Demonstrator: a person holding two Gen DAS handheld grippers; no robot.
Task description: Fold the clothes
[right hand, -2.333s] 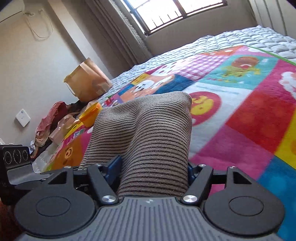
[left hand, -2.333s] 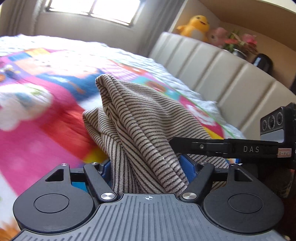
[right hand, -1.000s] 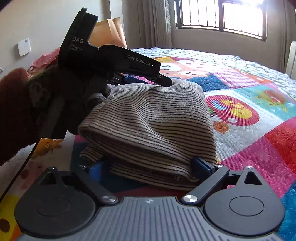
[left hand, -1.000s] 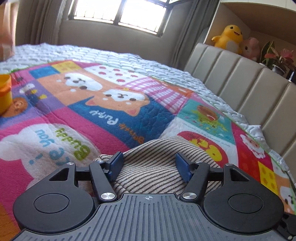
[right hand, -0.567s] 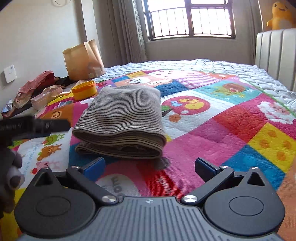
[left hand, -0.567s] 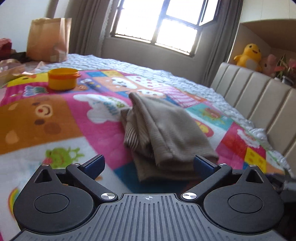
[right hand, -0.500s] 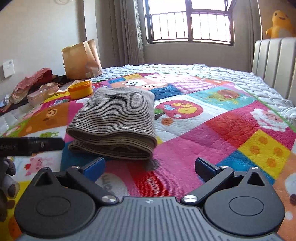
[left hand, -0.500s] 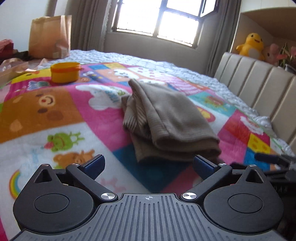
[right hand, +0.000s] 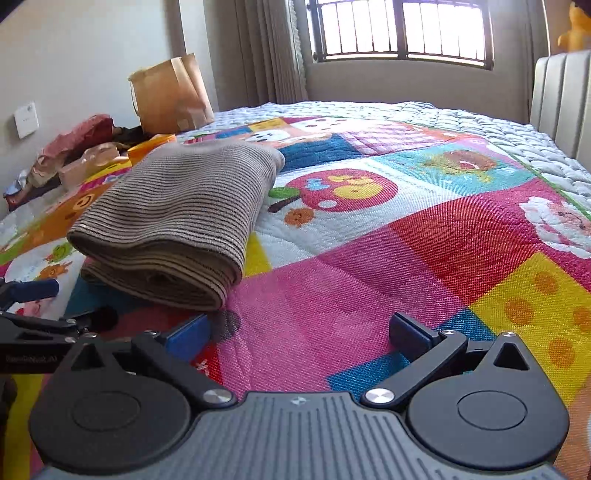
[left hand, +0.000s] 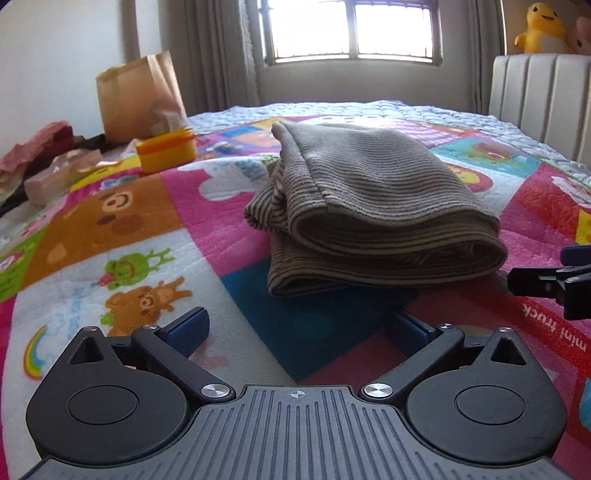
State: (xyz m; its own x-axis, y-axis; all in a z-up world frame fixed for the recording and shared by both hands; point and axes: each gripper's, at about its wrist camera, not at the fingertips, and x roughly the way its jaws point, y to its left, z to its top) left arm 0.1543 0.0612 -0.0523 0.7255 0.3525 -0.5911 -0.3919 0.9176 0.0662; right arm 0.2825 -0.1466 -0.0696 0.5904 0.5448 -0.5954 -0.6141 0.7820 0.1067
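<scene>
One folded striped garment (left hand: 373,206); one orange tub (left hand: 166,150); one paper bag (left hand: 138,96); one yellow plush toy (left hand: 539,27); two hand-held grippers: left (left hand: 295,332), right (right hand: 299,332).

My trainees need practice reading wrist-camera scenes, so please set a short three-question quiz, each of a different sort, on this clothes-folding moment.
1. True or false: the left gripper is clamped on the striped garment.
2. Multiple choice: the garment lies A) spread flat in one layer, B) folded into a stack on the quilt, C) hanging from the right gripper.
3. Fill in: behind the garment, near the paper bag, stands a yellow ____.

Key
1. False: its jaws stand open, short of the cloth.
2. B: both grippers are open and apart from it.
3. Container.
</scene>
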